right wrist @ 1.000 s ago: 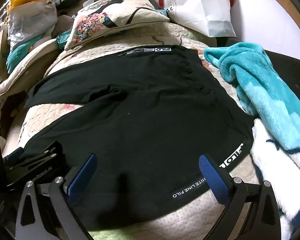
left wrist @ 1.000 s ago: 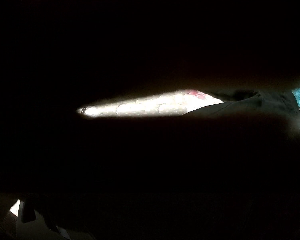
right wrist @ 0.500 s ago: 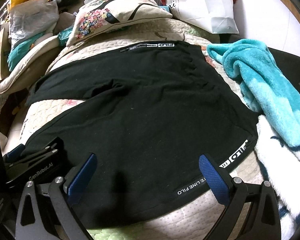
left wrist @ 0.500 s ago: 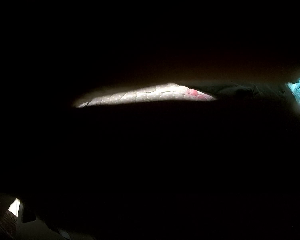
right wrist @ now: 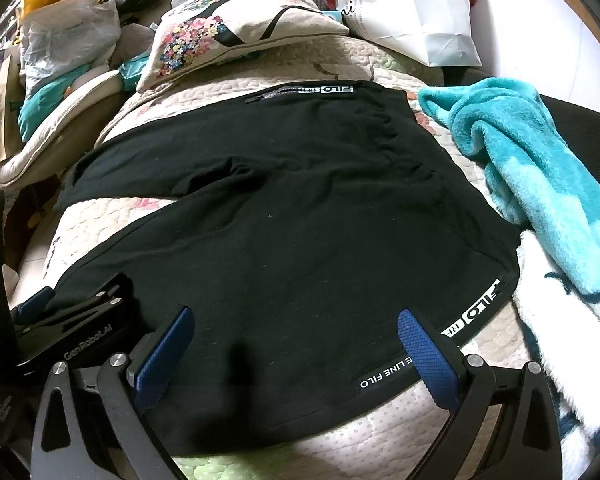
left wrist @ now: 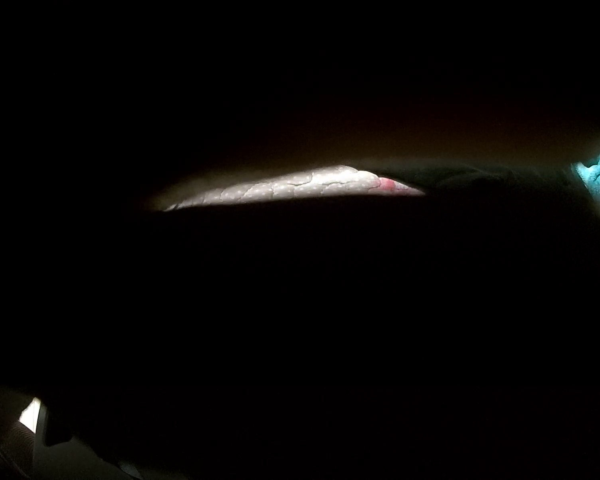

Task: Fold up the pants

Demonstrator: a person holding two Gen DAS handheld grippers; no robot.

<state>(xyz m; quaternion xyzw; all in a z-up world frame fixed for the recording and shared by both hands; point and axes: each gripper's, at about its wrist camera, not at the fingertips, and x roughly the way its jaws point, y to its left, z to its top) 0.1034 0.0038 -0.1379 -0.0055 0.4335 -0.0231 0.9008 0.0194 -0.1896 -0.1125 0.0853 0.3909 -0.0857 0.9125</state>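
Observation:
Black pants [right wrist: 292,208] with white lettering lie spread on a quilted bed cover [right wrist: 380,448], waistband to the right, legs to the left. My right gripper [right wrist: 292,344] is open, its blue-padded fingers [right wrist: 424,356] low over the near waist area, holding nothing. My left gripper [right wrist: 56,304] is at the near leg's left end, with black cloth lying over its fingers; its jaws look closed on the cloth. The left wrist view is almost black, covered by the pants [left wrist: 300,320], with only a slit of quilt [left wrist: 292,190] showing.
A teal fleece blanket [right wrist: 540,168] lies right of the pants over a white one. A floral pillow [right wrist: 236,28], a white shopping bag [right wrist: 412,8] and plastic bags [right wrist: 60,28] crowd the far side. The bed's left edge drops off by my left gripper.
My right gripper has crept forward and lower over the pants. In the left wrist view the lit slit of quilt has narrowed and shifted up as the dark cloth closed in.

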